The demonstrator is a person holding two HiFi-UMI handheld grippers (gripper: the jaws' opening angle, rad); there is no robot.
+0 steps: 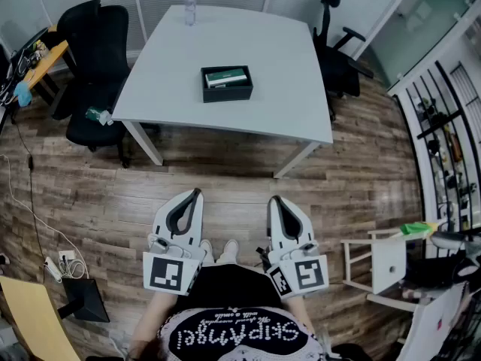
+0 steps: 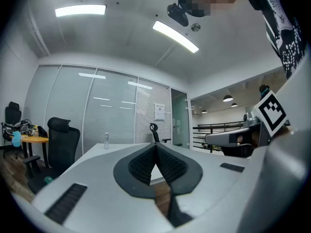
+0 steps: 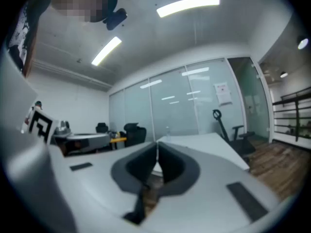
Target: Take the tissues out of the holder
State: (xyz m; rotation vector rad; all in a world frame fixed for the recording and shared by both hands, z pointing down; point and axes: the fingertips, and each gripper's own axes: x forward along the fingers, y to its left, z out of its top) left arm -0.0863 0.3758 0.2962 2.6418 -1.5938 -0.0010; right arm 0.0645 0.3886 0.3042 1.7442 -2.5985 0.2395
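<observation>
A black tissue holder (image 1: 227,83) with a green and white tissue pack in it sits near the middle of the white table (image 1: 173,66). Both grippers hang low over the wooden floor, well short of the table. My left gripper (image 1: 197,192) is shut and empty, its tips together. My right gripper (image 1: 273,199) is likewise shut with nothing in it. In the left gripper view the jaws (image 2: 156,145) meet at a point, aimed level across the table edge. In the right gripper view the jaws (image 3: 157,143) also touch. The holder is hidden in both gripper views.
A water bottle (image 1: 190,9) stands at the table's far edge. Black office chairs (image 1: 98,66) stand to the left, another chair (image 1: 334,59) to the right. A white stool (image 1: 376,265) stands at the right, cables and a power strip (image 1: 56,265) at the left.
</observation>
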